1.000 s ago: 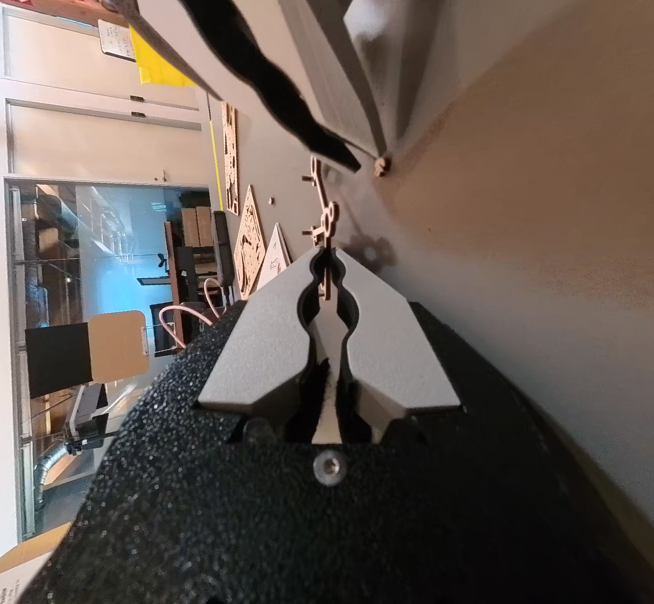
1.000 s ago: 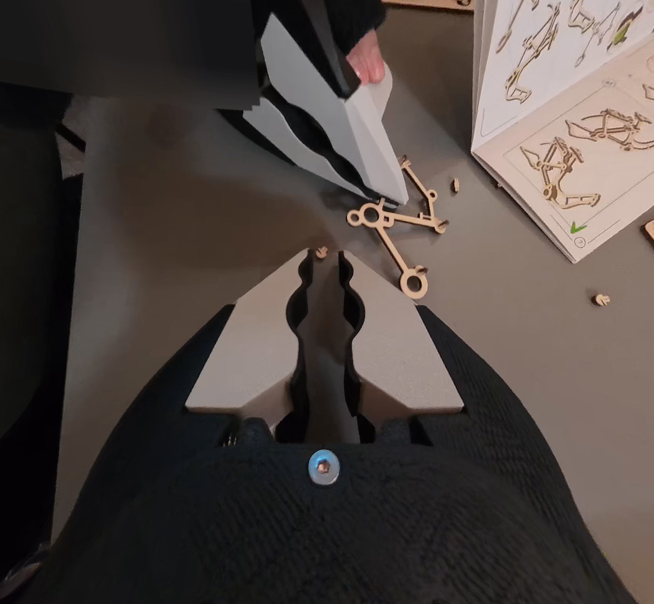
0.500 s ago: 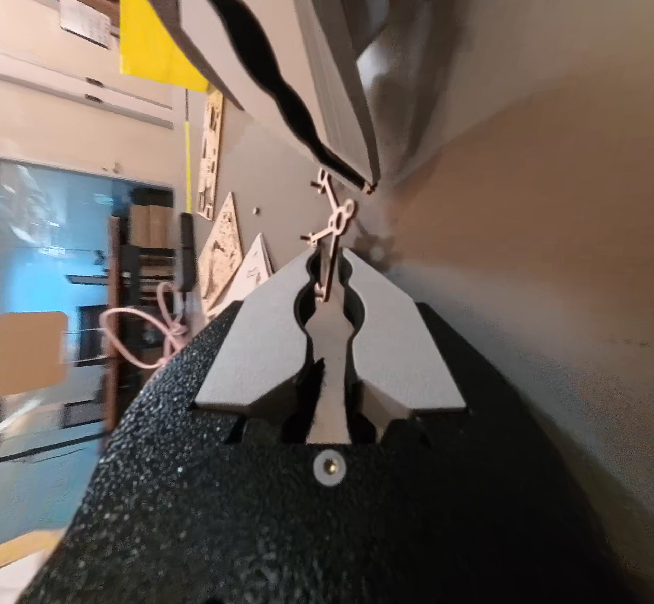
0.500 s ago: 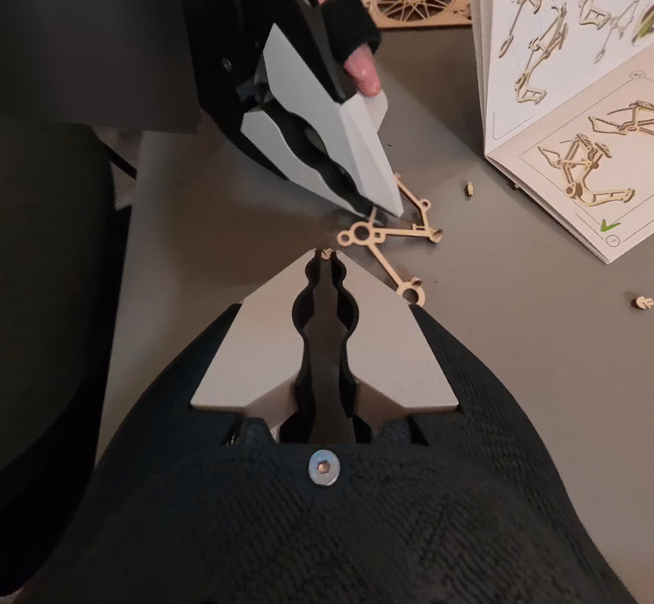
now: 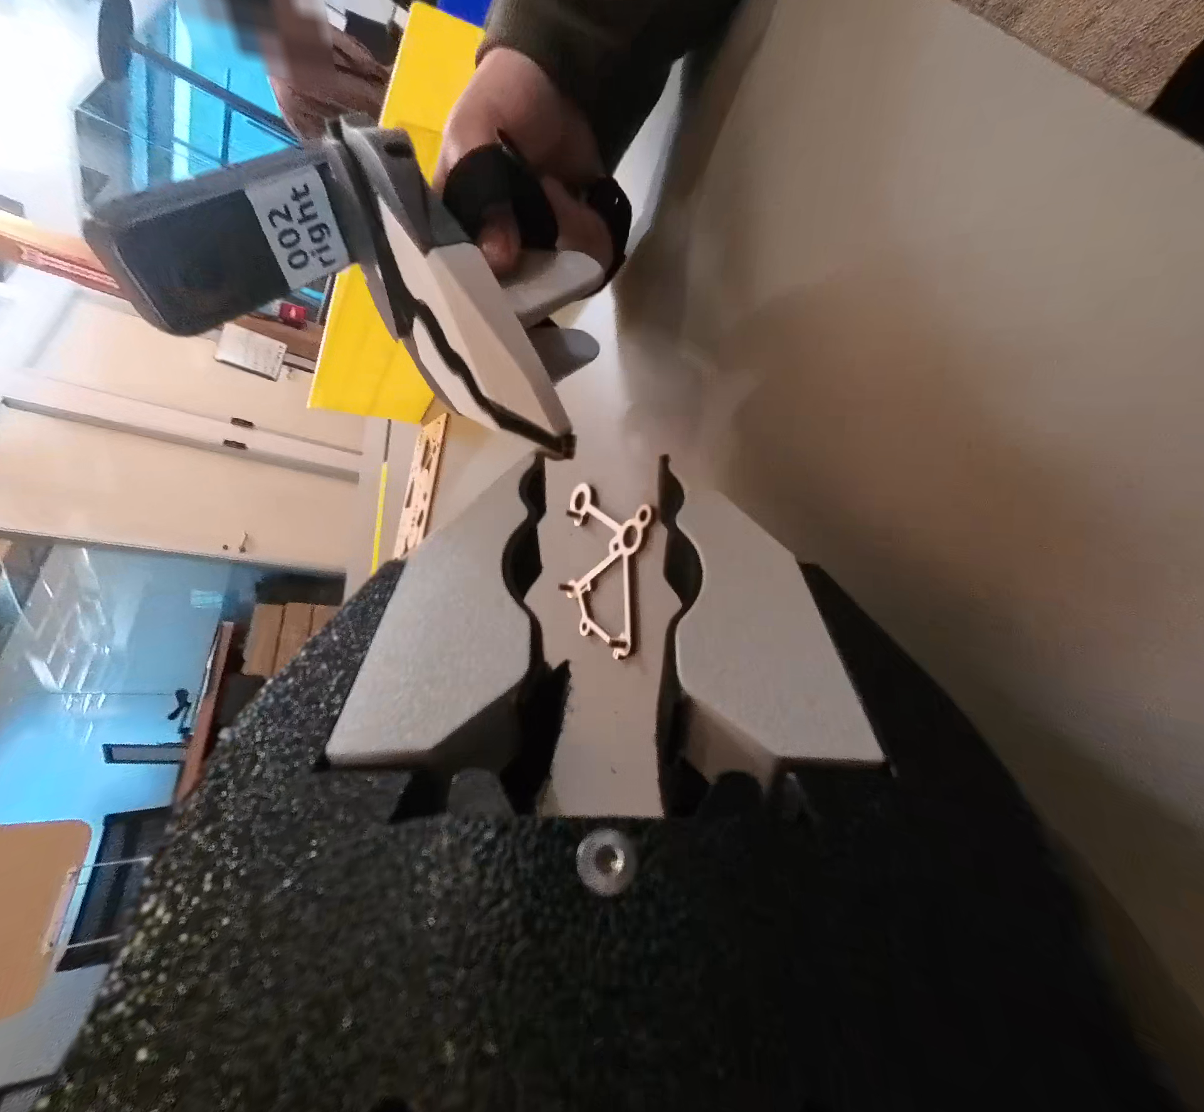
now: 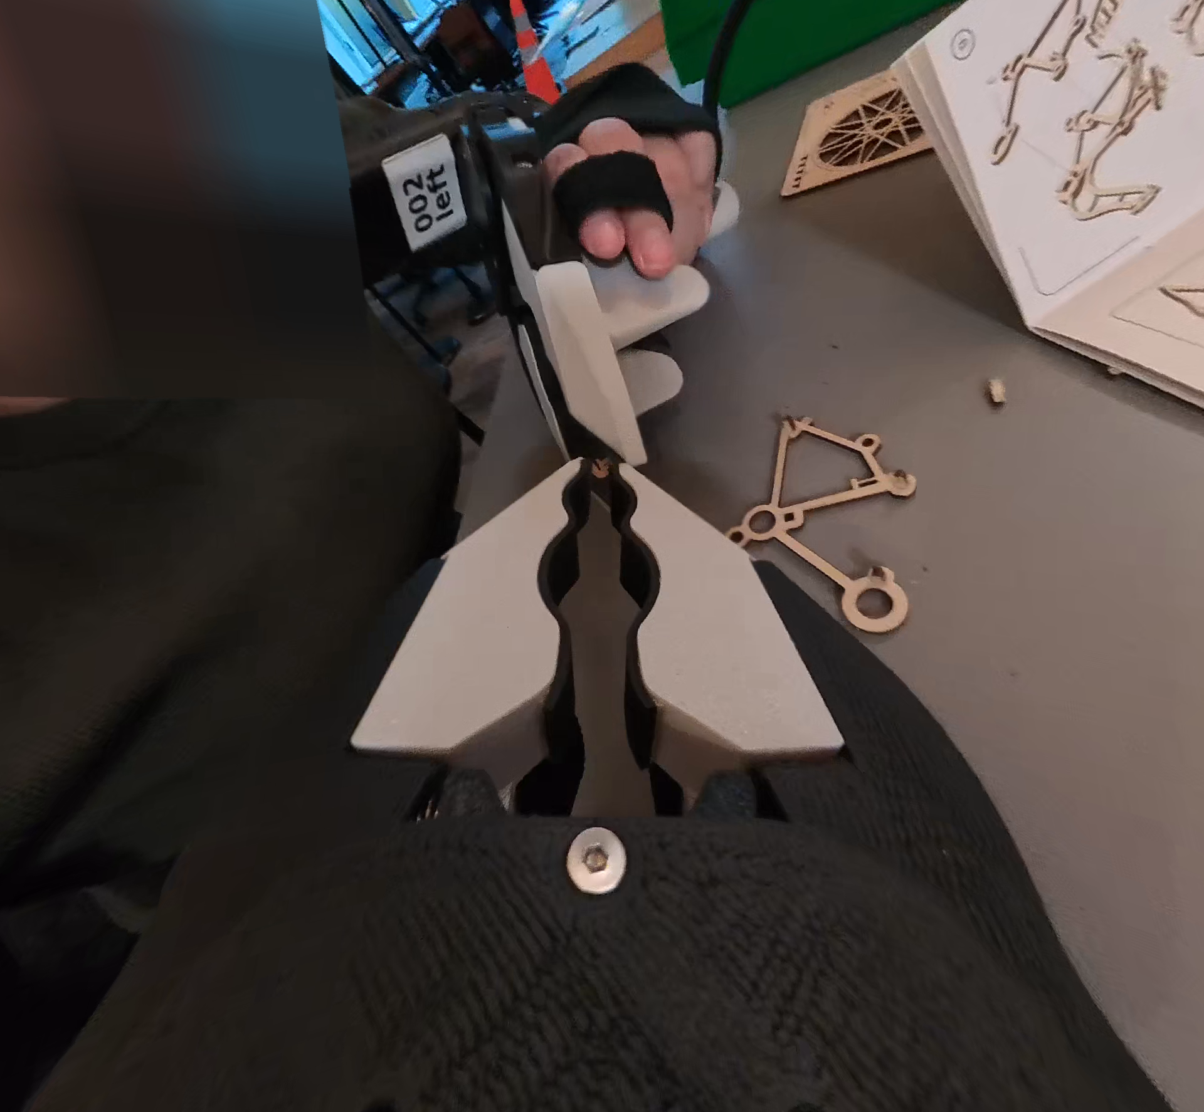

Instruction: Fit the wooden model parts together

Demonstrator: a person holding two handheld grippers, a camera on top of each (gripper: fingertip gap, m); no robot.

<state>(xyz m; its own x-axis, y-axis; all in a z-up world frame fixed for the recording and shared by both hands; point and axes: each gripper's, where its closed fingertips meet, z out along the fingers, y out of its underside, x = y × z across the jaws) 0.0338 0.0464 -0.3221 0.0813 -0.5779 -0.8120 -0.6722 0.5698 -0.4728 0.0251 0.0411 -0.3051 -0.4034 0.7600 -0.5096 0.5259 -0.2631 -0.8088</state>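
On the grey table (image 6: 977,788) lay the flat wooden frame (image 6: 831,517), a triangle of thin struts with ringed ends, resting loose just right of the right gripper (image 6: 599,467) and touched by neither tool. Left gripper (image 5: 599,462) was held wide apart with nothing in its grasp; in its own view the frame (image 5: 609,566) showed on the table between the spread fingers, pads clear of it. Right gripper was closed down on a tiny wooden peg (image 6: 598,467) pinched at the very fingertips, small and partly hidden, so its exact shape was hard to tell. Tips of the two grippers sat nearly touching, above the table. An open instruction booklet (image 6: 1055,169) stood at the far right, a laser-cut parts sheet (image 6: 853,130) lay behind it, and another small loose peg (image 6: 995,389) sat on the table near the booklet. Judging progress: the frame looked already partly assembled, with struts joined at several nodes, but the held peg was not yet fitted and the frame was not being steadied. Left to do, probably: hold the frame, seat the peg in one of its holes, then add remaining loose parts.
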